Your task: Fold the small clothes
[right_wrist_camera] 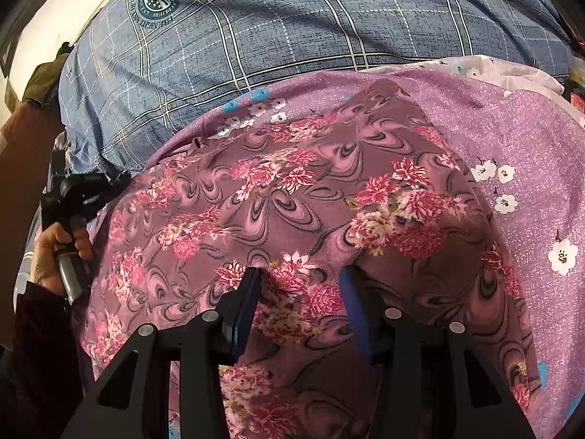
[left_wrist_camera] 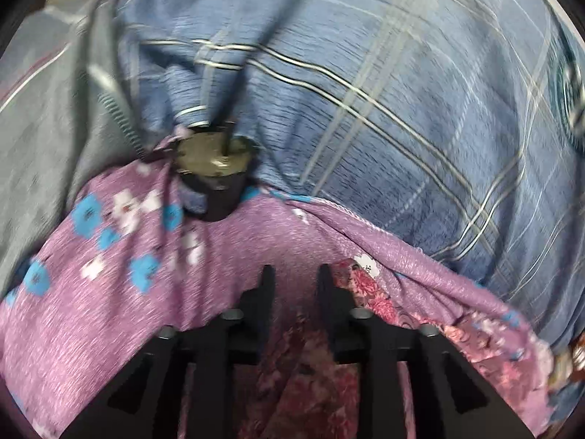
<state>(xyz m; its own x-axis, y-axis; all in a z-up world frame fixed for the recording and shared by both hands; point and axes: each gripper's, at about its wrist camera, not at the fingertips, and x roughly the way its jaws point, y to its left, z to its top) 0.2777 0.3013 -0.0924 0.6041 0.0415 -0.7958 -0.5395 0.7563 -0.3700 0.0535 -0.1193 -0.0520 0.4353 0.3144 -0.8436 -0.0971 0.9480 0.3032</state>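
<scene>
A mauve garment printed with pink-red flowers and dark swirls (right_wrist_camera: 292, 197) lies spread across a lilac sheet dotted with white and blue blossoms (right_wrist_camera: 526, 168), which in turn covers part of a blue plaid bedcover (right_wrist_camera: 292, 25) bearing a round green crest near its far left corner. Your right gripper (right_wrist_camera: 301, 274) hovers low over the near middle of the garment, its blue-padded fingers (right_wrist_camera: 248, 292) parted with flowered cloth showing between them; whether the tips press into the fabric cannot be told. At the left edge of that view your left hand (right_wrist_camera: 55, 252) wraps the grey handle of the other tool, beside the garment's left border. From the left wrist camera, blurred by motion, your left gripper (left_wrist_camera: 296, 278) points across the lilac sheet, its black fingers set a little apart with nothing pinched between them, and a strip of the flowered garment (left_wrist_camera: 369, 292) lies under and just right of the right finger. Farther ahead a dark cylindrical object with a dull olive top (left_wrist_camera: 215, 168) sits where the lilac sheet meets the plaid cover.
</scene>
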